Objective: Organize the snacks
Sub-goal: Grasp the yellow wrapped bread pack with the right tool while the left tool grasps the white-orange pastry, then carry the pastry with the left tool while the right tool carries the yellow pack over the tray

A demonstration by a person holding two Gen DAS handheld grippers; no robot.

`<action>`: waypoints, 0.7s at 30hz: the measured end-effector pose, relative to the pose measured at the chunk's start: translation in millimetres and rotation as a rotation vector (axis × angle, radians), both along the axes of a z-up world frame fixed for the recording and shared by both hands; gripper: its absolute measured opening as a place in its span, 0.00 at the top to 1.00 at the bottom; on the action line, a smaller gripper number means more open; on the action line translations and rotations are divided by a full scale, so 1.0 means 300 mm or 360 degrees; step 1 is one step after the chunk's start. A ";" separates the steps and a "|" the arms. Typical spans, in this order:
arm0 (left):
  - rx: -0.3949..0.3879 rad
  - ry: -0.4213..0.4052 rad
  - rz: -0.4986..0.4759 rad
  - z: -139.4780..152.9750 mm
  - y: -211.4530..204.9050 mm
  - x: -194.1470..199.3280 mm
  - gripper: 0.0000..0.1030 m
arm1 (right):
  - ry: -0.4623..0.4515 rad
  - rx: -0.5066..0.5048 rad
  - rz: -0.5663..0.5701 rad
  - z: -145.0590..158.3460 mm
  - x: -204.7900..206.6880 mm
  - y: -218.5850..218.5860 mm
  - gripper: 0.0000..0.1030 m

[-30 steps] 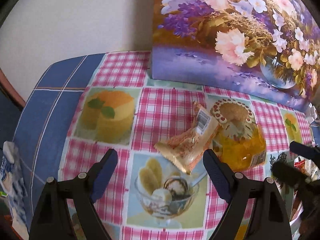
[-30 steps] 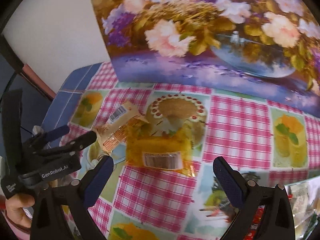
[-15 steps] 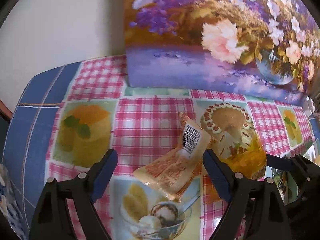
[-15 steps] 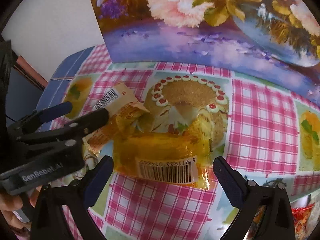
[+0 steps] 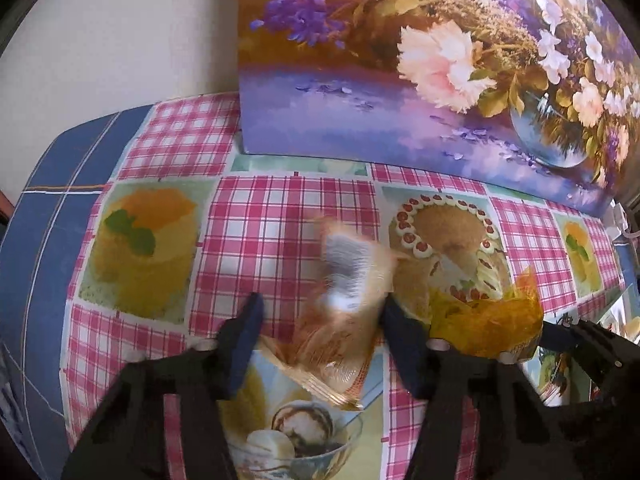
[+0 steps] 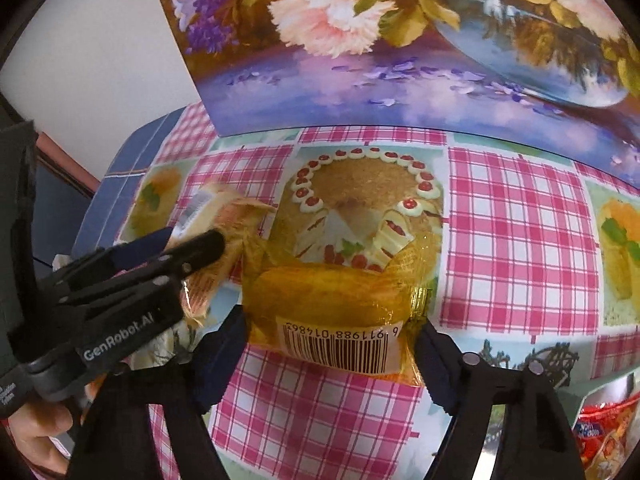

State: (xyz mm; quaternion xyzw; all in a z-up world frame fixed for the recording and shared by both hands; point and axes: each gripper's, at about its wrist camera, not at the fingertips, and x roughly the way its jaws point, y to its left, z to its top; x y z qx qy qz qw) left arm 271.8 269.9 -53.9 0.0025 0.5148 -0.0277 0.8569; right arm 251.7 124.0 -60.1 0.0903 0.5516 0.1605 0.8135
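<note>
The snacks here are two wrapped packets lying side by side on the checked surface (image 6: pixel 516 216): a pale orange packet (image 5: pixel 340 320) and a yellow packet (image 6: pixel 332 304) with a barcode label. In the last second you have brought both tongs down over them and narrowed the jaws, so each packet now sits between a pair of fingers rather than ahead of them; that looks like the start of a double pick-up. Your left tongs (image 5: pixel 320 320) are closing around the orange packet, which is blurred, so I cannot tell whether they grip it yet. Your right tongs (image 6: pixel 328 348) straddle the yellow packet's near end, fingers just beside its edges, apparently not yet clenched.
</note>
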 end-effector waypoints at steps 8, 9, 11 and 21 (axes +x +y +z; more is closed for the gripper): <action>-0.0077 -0.0004 0.0078 0.023 0.002 -0.069 0.71 | 0.0016 0.0039 -0.0035 0.018 -0.050 -0.028 0.25; -0.0104 -0.0015 0.0096 0.032 0.006 -0.084 0.71 | 0.0015 0.0049 -0.0040 0.024 -0.060 -0.032 0.25; -0.0145 -0.0030 0.0142 0.053 0.013 -0.112 0.71 | 0.0011 0.0045 -0.0058 0.040 -0.085 -0.043 0.25; -0.0265 -0.0078 0.0387 0.178 0.018 -0.297 0.71 | -0.0059 0.0047 -0.0145 0.172 -0.234 -0.109 0.25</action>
